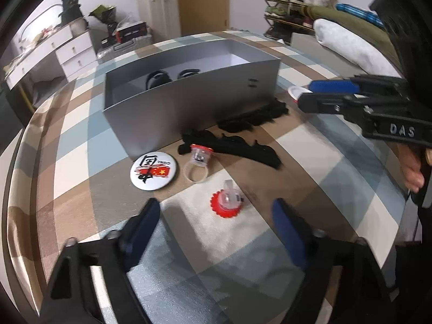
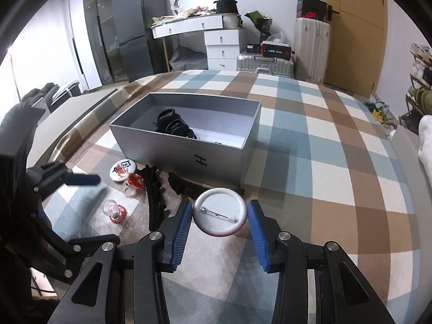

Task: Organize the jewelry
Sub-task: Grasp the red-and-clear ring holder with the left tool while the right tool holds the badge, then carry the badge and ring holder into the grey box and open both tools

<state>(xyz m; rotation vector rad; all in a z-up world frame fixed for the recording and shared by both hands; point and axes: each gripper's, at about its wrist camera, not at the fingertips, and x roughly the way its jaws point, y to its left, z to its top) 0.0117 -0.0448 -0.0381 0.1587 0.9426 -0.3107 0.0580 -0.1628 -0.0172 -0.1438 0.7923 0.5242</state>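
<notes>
1. My right gripper [image 2: 220,217]: blue pads pinching a round pin badge [image 2: 220,212] by its rim, white back and clasp pin facing me, raised over the checked tablecloth [image 2: 337,178].
2. My left gripper [image 1: 216,216]: jaws spread, gripping nothing; a red-based toy ring [image 1: 228,202] lies on the cloth just ahead, between the fingertips.
3. A second clear ring with red top [image 1: 196,166], lying beside a printed badge [image 1: 150,170] placed face up.
4. Black toothed hair clips [image 1: 237,145], strewn along the box's near wall.
5. Grey open box [image 1: 189,105], upright on the cloth; black hair accessories [image 2: 174,125] inside.
</notes>
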